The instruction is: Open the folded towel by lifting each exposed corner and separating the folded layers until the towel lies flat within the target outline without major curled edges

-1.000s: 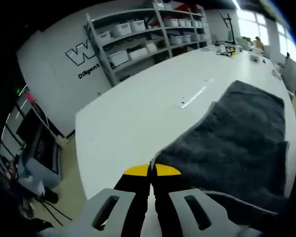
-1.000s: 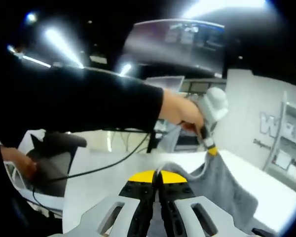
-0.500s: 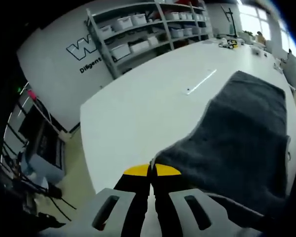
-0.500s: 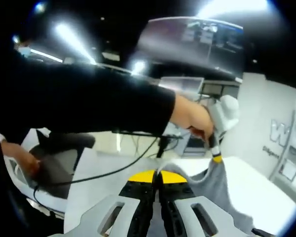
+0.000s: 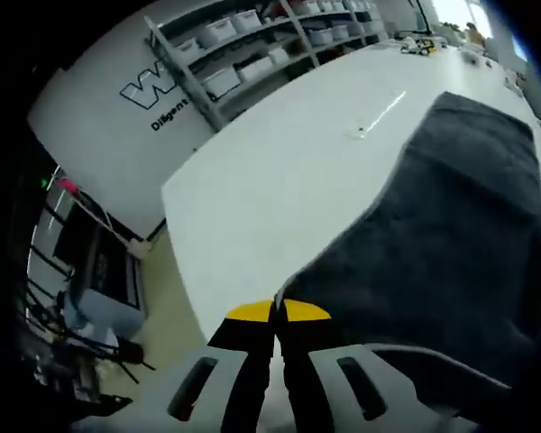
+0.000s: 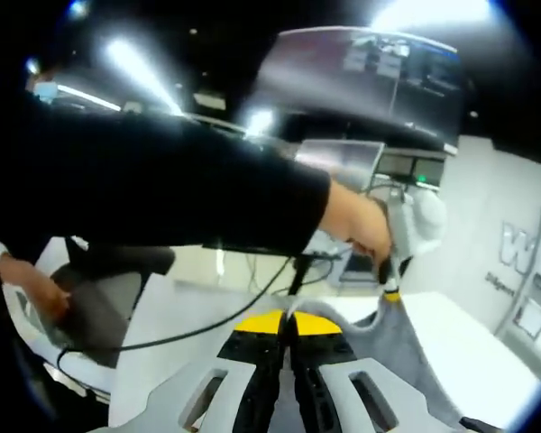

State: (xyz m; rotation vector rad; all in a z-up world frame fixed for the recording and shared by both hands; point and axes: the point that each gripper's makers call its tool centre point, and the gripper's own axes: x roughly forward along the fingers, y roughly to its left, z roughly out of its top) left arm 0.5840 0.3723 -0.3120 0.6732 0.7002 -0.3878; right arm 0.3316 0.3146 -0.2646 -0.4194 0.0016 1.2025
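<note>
Left gripper view looks down on a broad white table (image 5: pixel 279 171), the landmark for what follows. A dark grey towel (image 5: pixel 451 234) covers the table's right side, its far end lying flat on the surface and its near end lifted off it toward the camera. Beyond the table's far edge stands a grey shelving rack (image 5: pixel 252 54) loaded with white bins, against a white wall with dark lettering. Off the table's left edge, on the floor, sit grey equipment cases (image 5: pixel 99 280). At the table's near end the left gripper (image 5: pixel 278 311) has its yellow-tipped jaws pressed together on the towel's near corner.

Right gripper view shows a person's black sleeve (image 6: pixel 153 189) reaching across above the table, the hand (image 6: pixel 361 230) gripping the left gripper's white handle. The right gripper (image 6: pixel 291 317) has its jaws clamped on another raised corner of the towel, which sags between the two grippers.
</note>
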